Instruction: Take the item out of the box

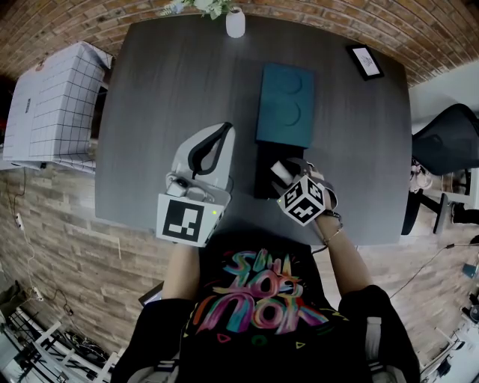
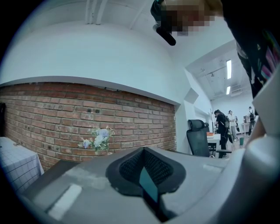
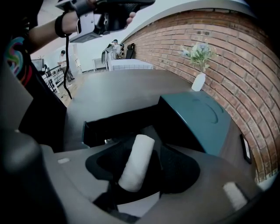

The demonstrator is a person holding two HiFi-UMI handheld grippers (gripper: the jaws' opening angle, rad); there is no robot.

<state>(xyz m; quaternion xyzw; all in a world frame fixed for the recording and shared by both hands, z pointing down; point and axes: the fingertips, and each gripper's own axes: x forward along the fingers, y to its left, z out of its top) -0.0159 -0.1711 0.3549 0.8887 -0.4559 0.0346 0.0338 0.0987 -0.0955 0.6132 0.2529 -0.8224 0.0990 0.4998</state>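
The black box (image 1: 263, 161) lay open on the dark counter (image 1: 165, 90), near its front edge. Its teal lid (image 1: 286, 105) lay flat just beyond the box, touching its far end.

The right gripper (image 1: 288, 173) hung over the near end of the box. Its jaws stood wide apart, released. A white roll (image 3: 139, 157) stood tilted between them. In the right gripper view the pads did not press on it, and the roll leaned toward the left-hand pad. Whether its lower end rested in the box or just clear of it could not be told.

The left gripper (image 1: 226, 129) was left of the box, raised above the counter and aimed at the brick wall behind. Its jaws were clenched with the tips meeting, and nothing was gripped between them.

A white vase (image 1: 235, 22) of pale flowers stood at the counter's back edge, well beyond the box. A small framed card (image 1: 364, 61) lay beyond the box and to its right, near the counter's corner. A checked cloth (image 1: 52, 105) covered something off the counter, far left of the box. A black office chair (image 1: 447, 141) stood off the counter, right of the box.
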